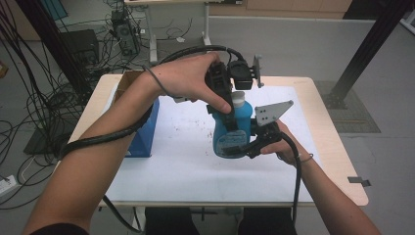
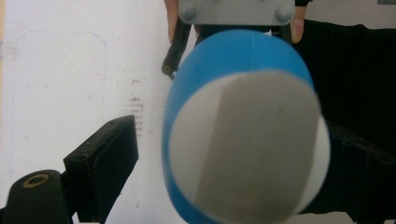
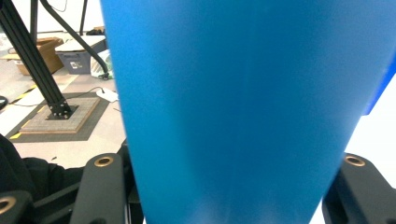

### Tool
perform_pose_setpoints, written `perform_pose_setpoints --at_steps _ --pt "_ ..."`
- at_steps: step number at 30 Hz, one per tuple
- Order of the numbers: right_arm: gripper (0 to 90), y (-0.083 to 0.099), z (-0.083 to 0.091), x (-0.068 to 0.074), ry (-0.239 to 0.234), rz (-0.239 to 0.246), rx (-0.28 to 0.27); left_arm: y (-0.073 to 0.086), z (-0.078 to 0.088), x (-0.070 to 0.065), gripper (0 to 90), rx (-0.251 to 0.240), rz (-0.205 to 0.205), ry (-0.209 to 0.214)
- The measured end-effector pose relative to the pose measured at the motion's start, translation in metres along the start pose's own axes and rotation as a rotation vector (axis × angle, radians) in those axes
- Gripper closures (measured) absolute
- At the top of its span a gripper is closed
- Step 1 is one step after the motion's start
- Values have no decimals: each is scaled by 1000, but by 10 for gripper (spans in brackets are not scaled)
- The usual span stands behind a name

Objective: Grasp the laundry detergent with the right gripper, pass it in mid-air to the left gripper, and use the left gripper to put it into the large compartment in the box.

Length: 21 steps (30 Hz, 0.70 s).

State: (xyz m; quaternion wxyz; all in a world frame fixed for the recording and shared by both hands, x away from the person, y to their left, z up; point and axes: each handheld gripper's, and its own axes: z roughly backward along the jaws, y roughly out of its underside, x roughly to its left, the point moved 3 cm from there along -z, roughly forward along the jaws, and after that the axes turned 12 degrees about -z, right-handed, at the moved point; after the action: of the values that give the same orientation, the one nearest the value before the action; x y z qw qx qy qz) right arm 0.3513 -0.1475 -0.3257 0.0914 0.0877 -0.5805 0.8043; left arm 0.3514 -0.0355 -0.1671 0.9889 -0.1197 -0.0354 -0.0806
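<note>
Right gripper (image 1: 244,143) first: we see its two black jaws pressed against the lower body of the blue bottle (image 1: 231,132), one on each side, so it is clamped on the bottle. In the right gripper view the bottle's blue wall (image 3: 243,107) rises between the two jaws, whose brass-coloured screws sit just beside it left and right. Our right hand (image 1: 284,147) holds this gripper from the right side of the high view, with the grey three-cornered plate (image 1: 272,111) standing up above it.

Over the bottle we hold the left gripper (image 1: 230,105), pointing down at the top of the bottle. In the left gripper view its jaws stand apart on either side of the bottle's white cap (image 2: 250,149); a clear gap shows between the left jaw and the cap, and the right jaw is too dark for us to tell whether it touches. We read this gripper as open around the cap. Our left hand (image 1: 188,81) wraps its handle.

We see the bottle upright over the white sheet (image 1: 166,166) on the table (image 1: 337,161), near its middle; whether its base rests on the sheet we cannot tell. A blue box (image 1: 144,132) stands at the left, well apart from the bottle.
</note>
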Motion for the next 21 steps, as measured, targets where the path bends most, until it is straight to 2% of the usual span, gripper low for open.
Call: perform_pose_setpoints --at_steps 4,21 --pt "397 -3 -3 1 -9 6 2 -4 -2 -2 121 24 -27 6" --pt "397 -5 -3 2 -7 11 6 -6 0 -3 121 23 -30 5"
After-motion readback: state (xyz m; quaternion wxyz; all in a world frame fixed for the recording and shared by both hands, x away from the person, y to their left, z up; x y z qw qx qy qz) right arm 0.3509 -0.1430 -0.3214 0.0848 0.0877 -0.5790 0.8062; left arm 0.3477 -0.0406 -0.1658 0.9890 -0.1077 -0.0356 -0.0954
